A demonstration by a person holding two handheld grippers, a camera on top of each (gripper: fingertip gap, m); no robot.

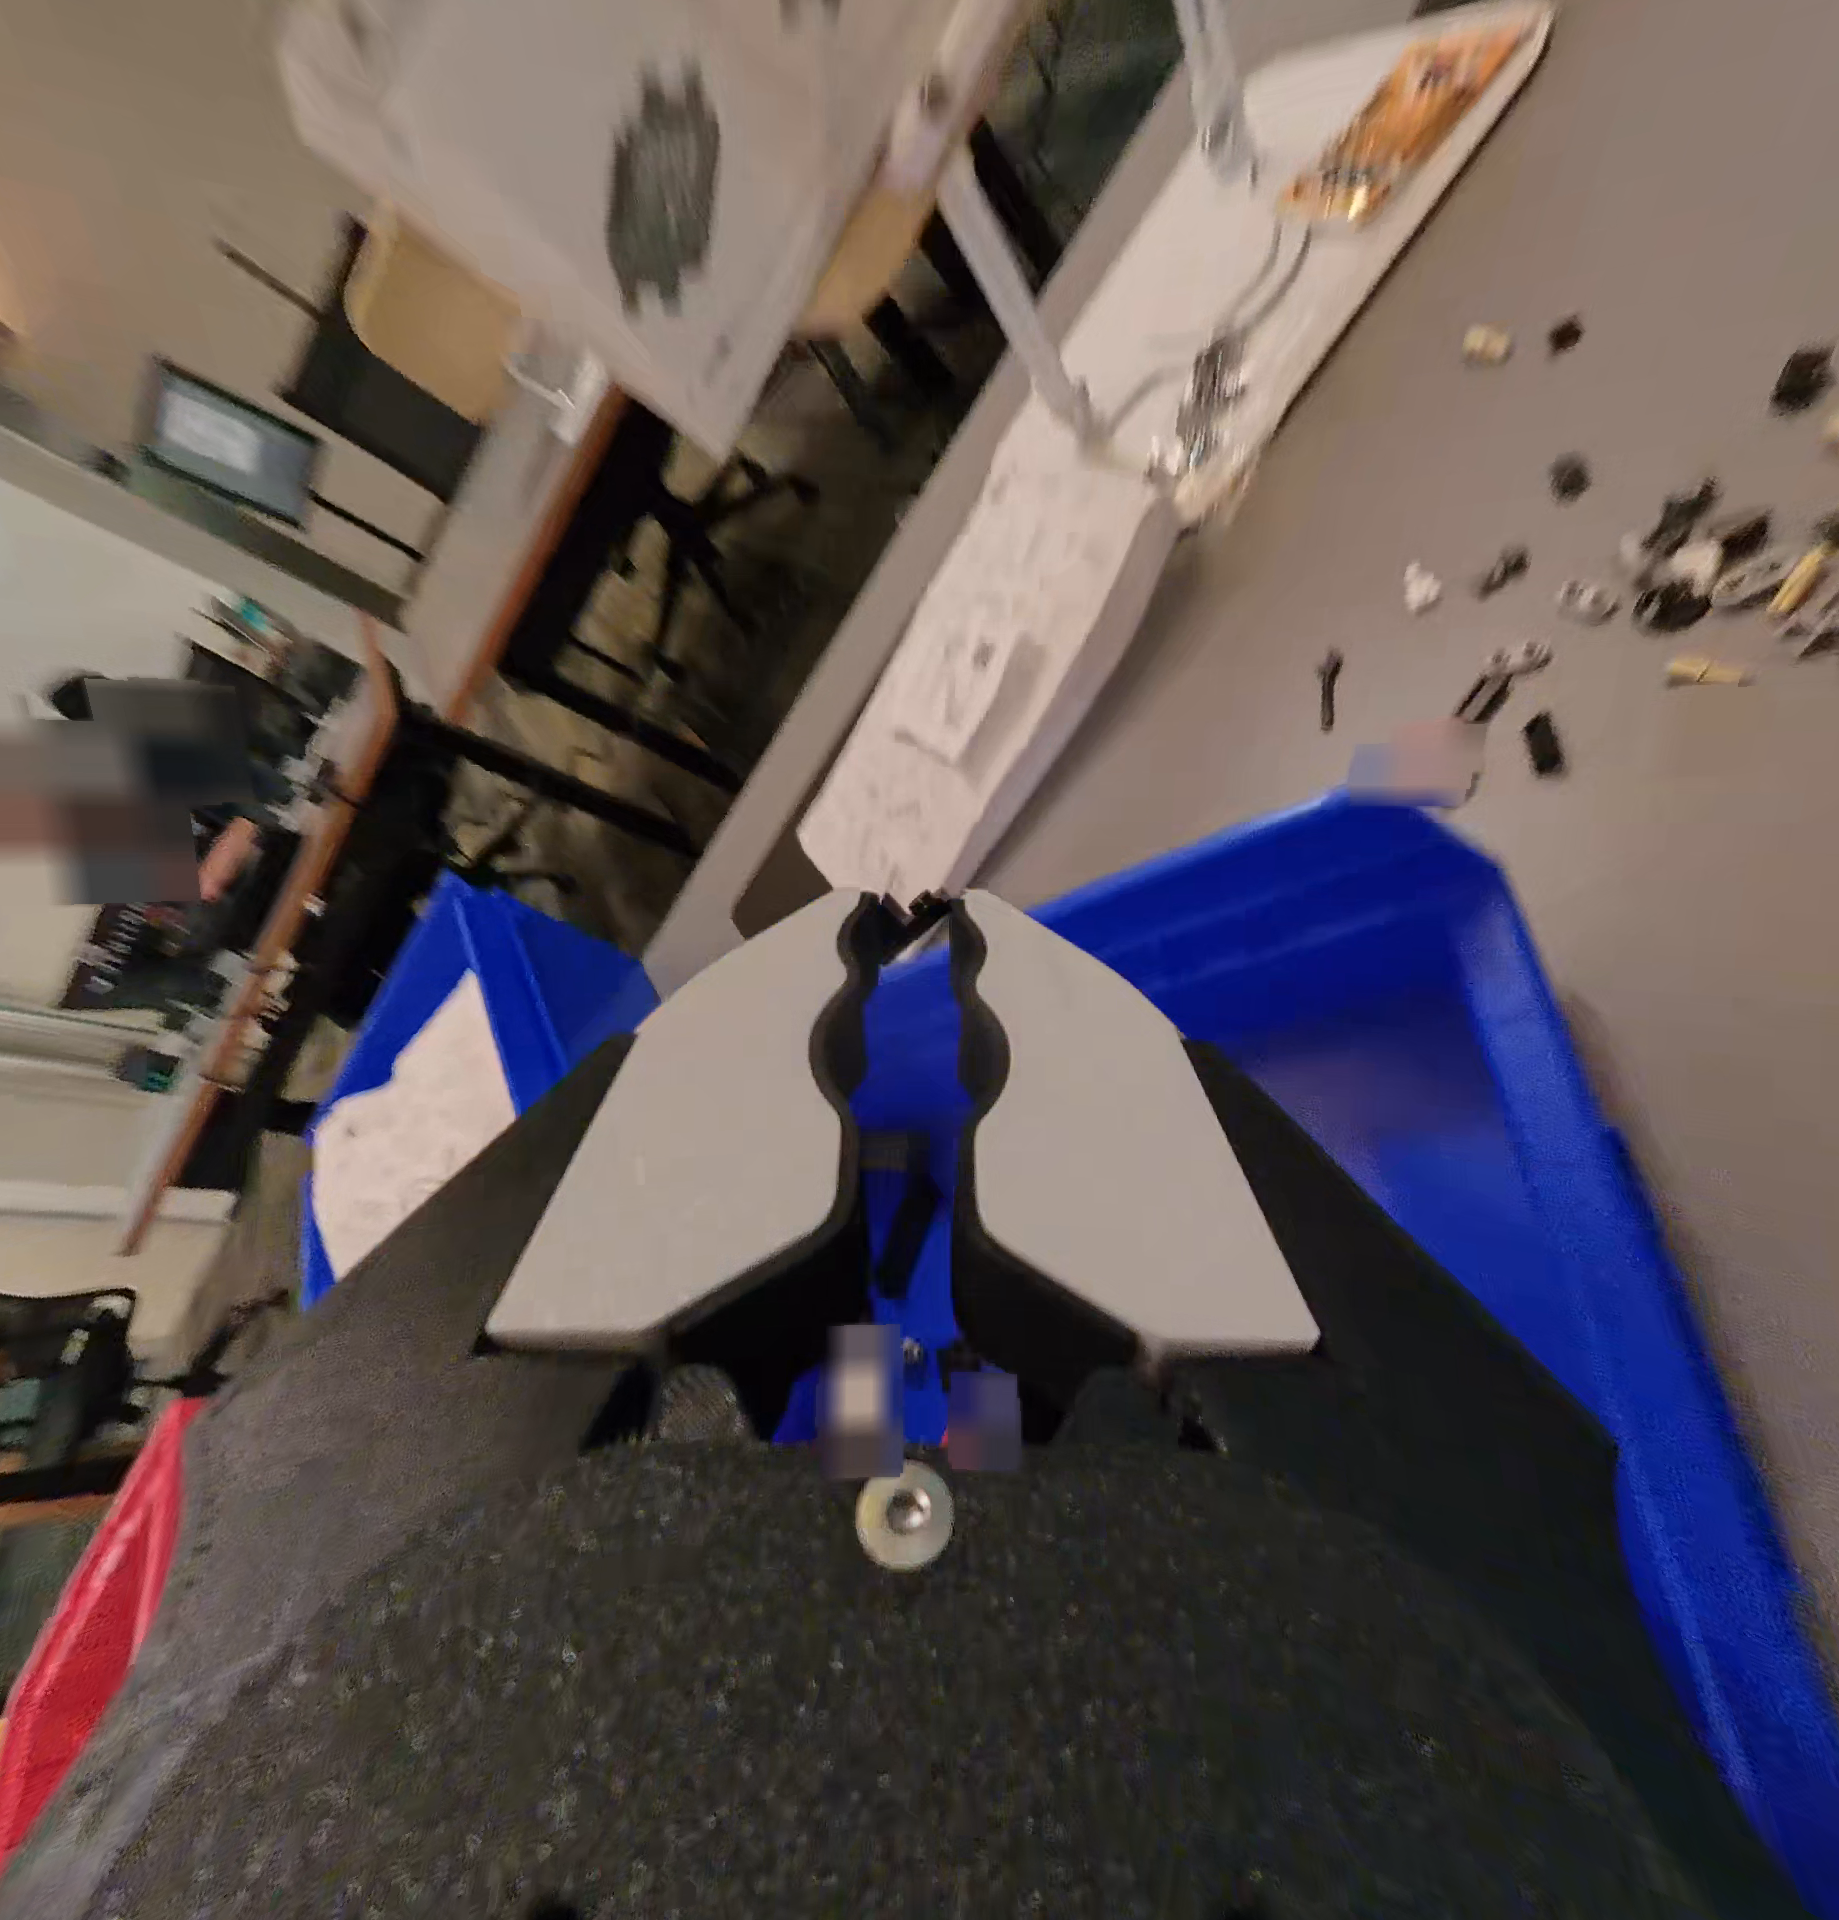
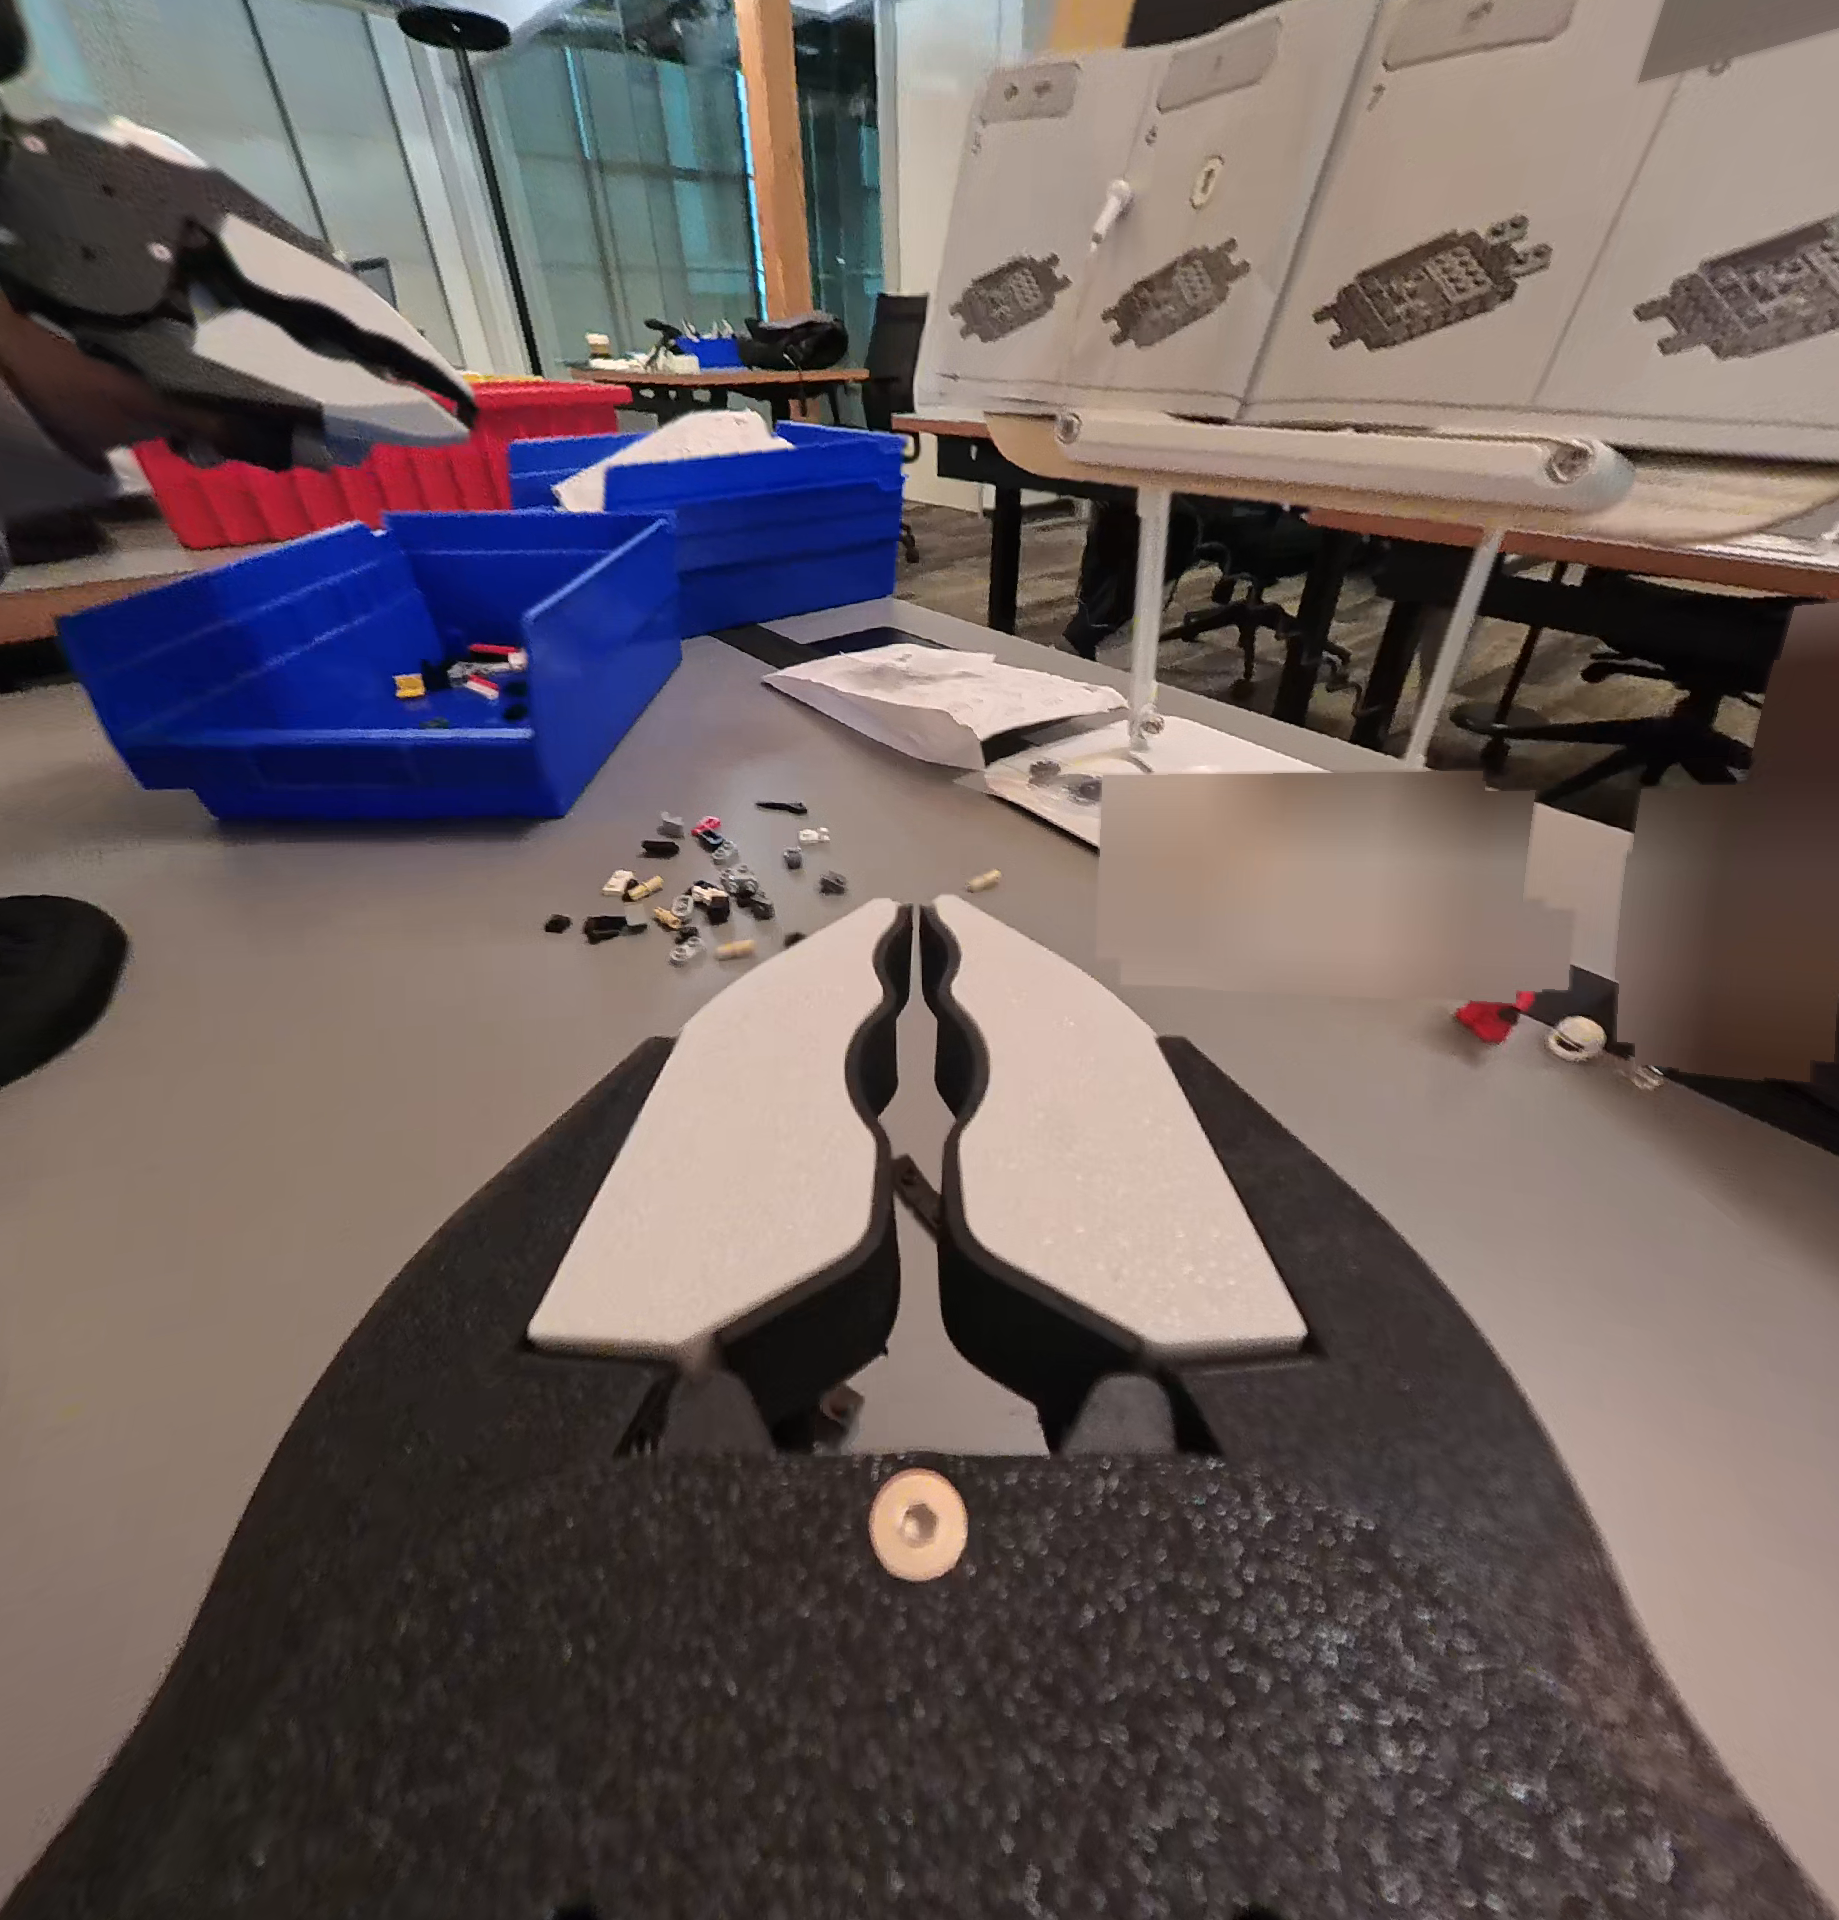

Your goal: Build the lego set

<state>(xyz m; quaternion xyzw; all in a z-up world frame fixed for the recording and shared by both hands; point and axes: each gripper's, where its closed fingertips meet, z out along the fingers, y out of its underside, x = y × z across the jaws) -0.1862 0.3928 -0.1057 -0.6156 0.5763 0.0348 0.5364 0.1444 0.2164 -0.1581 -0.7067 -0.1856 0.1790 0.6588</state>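
Above the blue plastic bin, the left gripper jaws pinch a tiny, light, hard black lego piece by its edges; the right gripper jaws sit closed, empty.

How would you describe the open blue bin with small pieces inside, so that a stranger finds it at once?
On the grey table, look left of the scattered loose pieces. The blue bin stands nearest them, open-fronted, with a few small pieces on its floor. The blue bin behind holds white paper instead.
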